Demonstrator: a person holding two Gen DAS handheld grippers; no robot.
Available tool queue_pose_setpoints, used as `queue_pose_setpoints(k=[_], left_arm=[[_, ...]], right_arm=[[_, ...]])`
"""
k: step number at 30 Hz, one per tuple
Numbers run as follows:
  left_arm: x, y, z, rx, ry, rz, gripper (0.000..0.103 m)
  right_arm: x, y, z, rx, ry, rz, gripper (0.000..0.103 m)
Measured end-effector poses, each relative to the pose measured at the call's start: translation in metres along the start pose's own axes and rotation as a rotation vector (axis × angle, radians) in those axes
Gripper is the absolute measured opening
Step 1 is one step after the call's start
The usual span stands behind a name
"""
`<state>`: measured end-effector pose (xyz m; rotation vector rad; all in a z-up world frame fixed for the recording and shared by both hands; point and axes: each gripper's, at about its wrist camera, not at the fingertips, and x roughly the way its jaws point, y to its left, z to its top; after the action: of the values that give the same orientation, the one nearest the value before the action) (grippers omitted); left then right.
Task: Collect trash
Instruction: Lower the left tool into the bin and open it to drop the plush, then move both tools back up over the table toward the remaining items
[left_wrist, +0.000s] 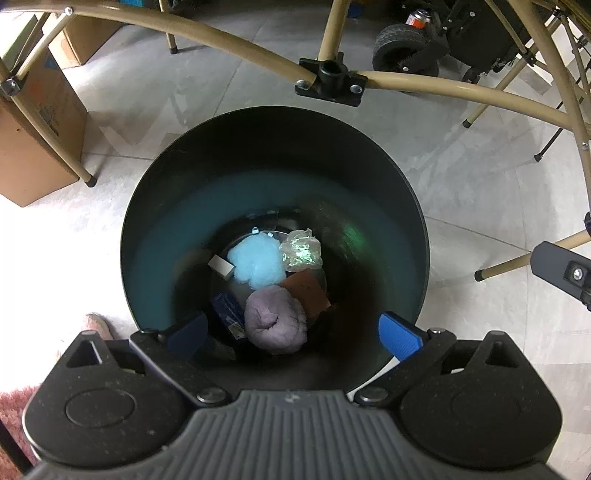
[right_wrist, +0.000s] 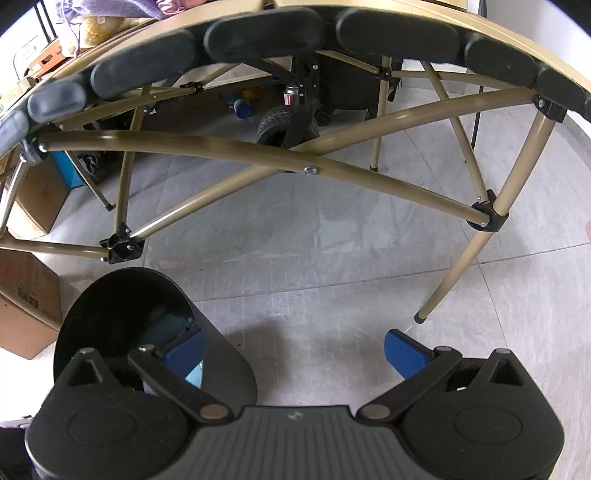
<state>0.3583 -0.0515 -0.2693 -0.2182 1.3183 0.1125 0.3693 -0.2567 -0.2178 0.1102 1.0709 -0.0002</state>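
Trash sits at the bottom of a black round bin: a purple wad, a pale blue wad, crumpled clear plastic. The left gripper hangs directly above, jaws wide and empty. The right gripper, also wide and empty, hovers over grey floor tiles beside the bin.

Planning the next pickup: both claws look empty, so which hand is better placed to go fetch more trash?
Probably the right. The right claw hangs open over bare floor beside the bin, facing the table frame. The left claw is open too, but sits directly over the bin's mouth.
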Motion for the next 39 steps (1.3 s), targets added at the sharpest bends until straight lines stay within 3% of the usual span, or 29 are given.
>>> queue_pose_setpoints(k=[14, 39], left_arm=[[-0.021, -0.008, -0.003, 0.047, -0.058, -0.014, 0.102], [-0.108, 0.006, -0.012, 0.099, -0.257, -0.106, 0.102]], right_arm=[[-0.01, 0.001, 0.001, -0.006, -0.024, 0.008, 0.103], [-0.098, 0.005, -0.001, -0.042, -0.24, 0.11, 0.103]])
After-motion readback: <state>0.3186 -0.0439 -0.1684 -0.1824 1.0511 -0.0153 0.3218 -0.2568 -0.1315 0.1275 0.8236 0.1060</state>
